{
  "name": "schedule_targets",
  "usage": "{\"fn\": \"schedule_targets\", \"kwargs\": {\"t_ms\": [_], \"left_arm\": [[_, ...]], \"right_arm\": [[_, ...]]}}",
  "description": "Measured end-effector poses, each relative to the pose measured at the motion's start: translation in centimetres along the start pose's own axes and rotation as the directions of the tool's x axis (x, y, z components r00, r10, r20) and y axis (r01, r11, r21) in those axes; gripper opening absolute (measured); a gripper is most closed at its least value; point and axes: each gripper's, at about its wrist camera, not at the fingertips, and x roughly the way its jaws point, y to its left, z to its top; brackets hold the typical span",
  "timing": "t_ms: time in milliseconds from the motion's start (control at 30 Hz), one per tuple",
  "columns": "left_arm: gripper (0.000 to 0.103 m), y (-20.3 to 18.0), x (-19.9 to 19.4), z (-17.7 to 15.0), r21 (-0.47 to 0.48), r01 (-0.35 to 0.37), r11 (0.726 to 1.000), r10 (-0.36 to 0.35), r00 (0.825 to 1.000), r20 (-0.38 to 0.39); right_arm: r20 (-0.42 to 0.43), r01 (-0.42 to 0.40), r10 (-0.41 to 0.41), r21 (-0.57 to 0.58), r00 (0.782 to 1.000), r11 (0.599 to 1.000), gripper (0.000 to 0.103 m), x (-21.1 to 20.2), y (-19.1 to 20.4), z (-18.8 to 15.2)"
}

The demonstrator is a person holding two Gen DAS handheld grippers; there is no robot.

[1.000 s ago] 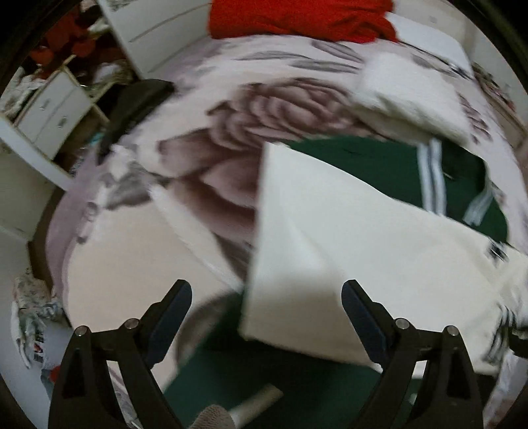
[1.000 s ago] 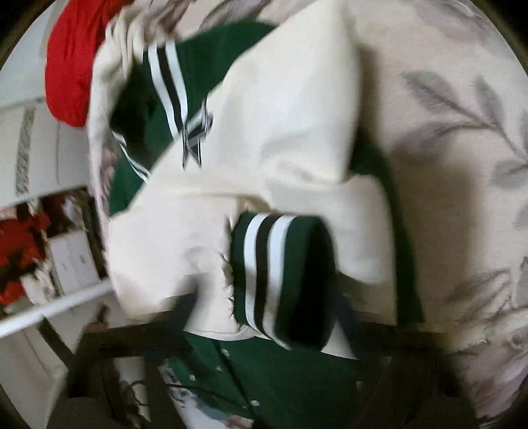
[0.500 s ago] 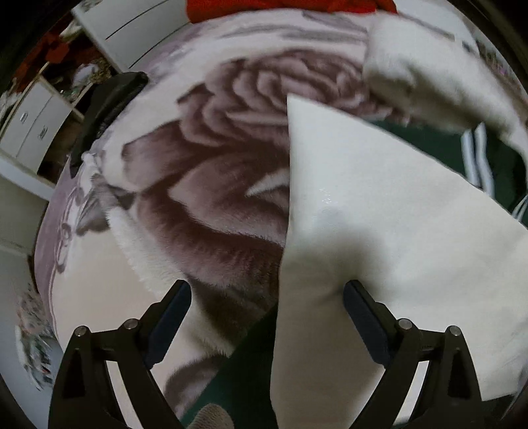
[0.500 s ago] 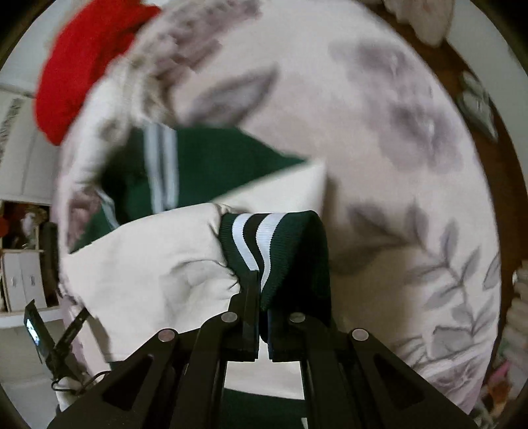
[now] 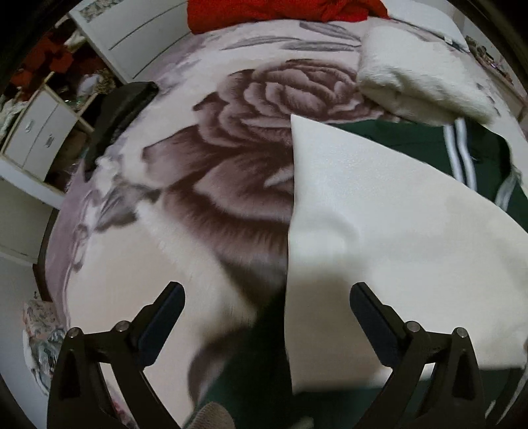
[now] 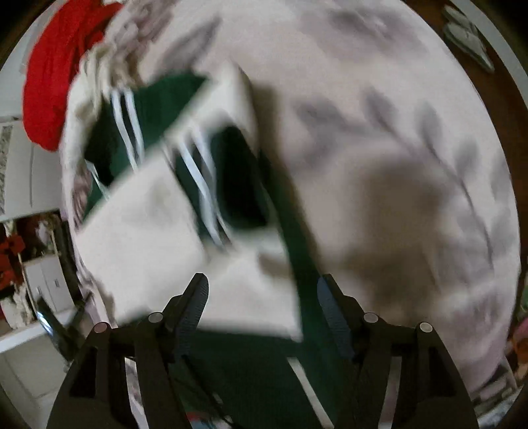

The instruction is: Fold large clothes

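A green varsity jacket (image 5: 412,135) with cream sleeves lies on a floral blanket (image 5: 204,184). One cream sleeve (image 5: 379,247) is folded across the jacket's body. My left gripper (image 5: 267,303) is open and empty, just above the sleeve's left edge. In the blurred right wrist view the jacket (image 6: 158,109) shows with the sleeve's green striped cuff (image 6: 227,178) lying on the cream sleeve (image 6: 145,224). My right gripper (image 6: 262,290) is open and empty, just above the sleeve.
A red garment (image 5: 280,13) lies at the far end of the bed and shows in the right wrist view (image 6: 56,72). A white fluffy fold of blanket (image 5: 425,79) lies beside the jacket. A black object (image 5: 122,109) and white drawers (image 5: 36,128) are at the left.
My right gripper has opened and let go of the striped cuff, which now lies on the folded sleeve. My left gripper stays open and has shifted only slightly.
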Motion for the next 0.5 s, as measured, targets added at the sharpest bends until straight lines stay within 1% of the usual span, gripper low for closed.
{"fn": "schedule_targets", "kwargs": {"t_ms": [67,133,167,200,233,267,300,333,367,400,433,500], "left_arm": [[0.103,-0.4,-1.3,-2.2,0.003,0.0,1.0,0.0,1.0,-0.008],[0.103,-0.7,-2.3,-5.2,0.007,-0.025,1.0,0.025,0.999,-0.029],[0.103,-0.7,-2.3,-6.8,0.008,-0.038,0.999,0.038,0.998,-0.049],[0.103,-0.6,-2.1,-8.2,0.006,-0.053,0.999,0.053,0.996,-0.074],[0.103,-0.5,-1.7,-9.3,0.003,-0.062,0.998,0.062,0.994,-0.094],[0.103,-0.2,-1.3,-10.6,0.001,-0.072,0.997,0.071,0.99,-0.121],[0.103,0.2,-0.5,-12.3,-0.001,-0.082,0.997,0.081,0.983,-0.162],[0.103,0.6,0.0,-13.4,-0.004,-0.082,0.997,0.08,0.978,-0.19],[0.103,1.0,0.3,-14.5,-0.016,-0.067,0.998,0.062,0.974,-0.218],[0.103,1.2,0.5,-15.6,-0.024,-0.038,0.999,0.031,0.97,-0.24],[0.103,1.3,0.5,-16.5,-0.023,-0.015,1.0,0.009,0.967,-0.254],[0.103,1.5,-0.7,-18.2,-0.008,0.029,1.0,-0.03,0.967,-0.255]], "right_arm": [[-0.085,0.009,-0.006,0.032,0.996,0.999,0.071,1.2,-2.8,-3.7],[-0.179,0.01,0.002,0.065,0.984,0.998,0.071,3.5,-5.2,-6.9],[-0.213,0.007,0.007,0.062,0.977,0.998,0.068,4.5,-5.8,-8.2],[-0.232,0.0,0.011,0.047,0.973,0.999,0.049,5.5,-6.0,-9.3],[-0.223,0.018,-0.016,0.01,0.975,1.0,0.031,6.0,-6.1,-10.5],[-0.199,0.062,-0.064,-0.018,0.978,0.998,0.012,6.1,-6.3,-11.2],[-0.139,0.123,-0.126,-0.032,0.982,0.992,0.011,5.8,-6.9,-11.8],[-0.108,0.148,-0.149,-0.017,0.983,0.989,0.011,5.6,-7.8,-12.0],[-0.092,0.151,-0.146,0.046,0.985,0.987,0.011,5.5,-9.3,-12.0],[-0.094,0.122,-0.111,0.122,0.989,0.985,0.011,5.5,-10.5,-12.1],[-0.103,0.111,-0.097,0.145,0.99,0.983,0.011,5.3,-10.7,-12.3],[-0.112,0.132,-0.12,0.111,0.987,0.985,0.016,4.5,-9.5,-12.8]]}}
